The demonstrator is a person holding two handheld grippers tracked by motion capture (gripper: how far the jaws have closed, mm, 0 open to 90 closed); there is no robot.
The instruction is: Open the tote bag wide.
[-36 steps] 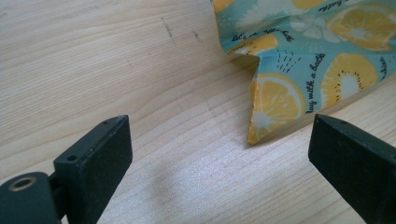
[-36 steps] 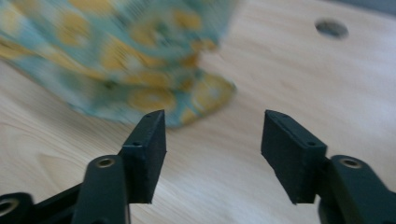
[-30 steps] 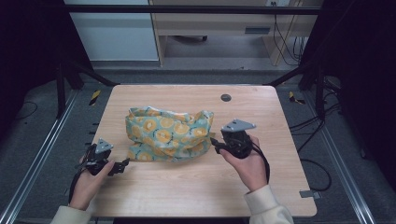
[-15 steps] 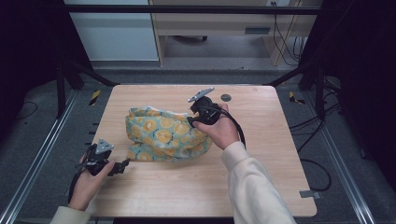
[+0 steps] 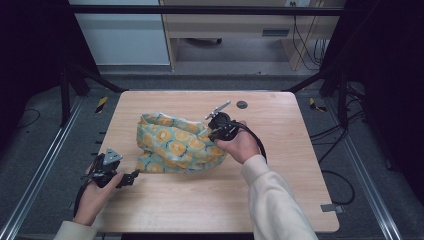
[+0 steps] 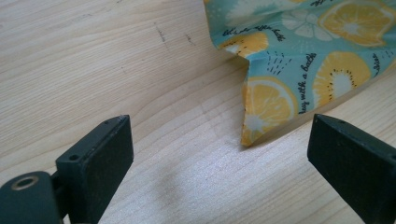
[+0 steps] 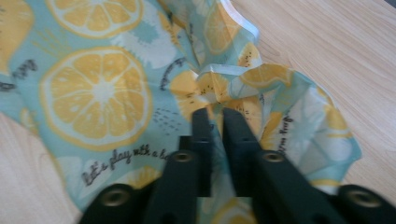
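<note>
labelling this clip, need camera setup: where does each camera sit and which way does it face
High view: above the person's side, looking forward and down at the table; both forearms, left gripper and right gripper show.
Left gripper view: on the left gripper, facing the tabletop; wide-apart jaws frame a corner of the lemon-print cloth.
Right gripper view: on the right gripper, jaws nearly together on a cloth fold.
Shared: all show the cloth and wooden tabletop.

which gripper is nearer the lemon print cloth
Right. The right gripper is on the lemon-print cloth, jaws shut on a fold at its far right edge. The left gripper sits open just short of its near-left corner.
</note>
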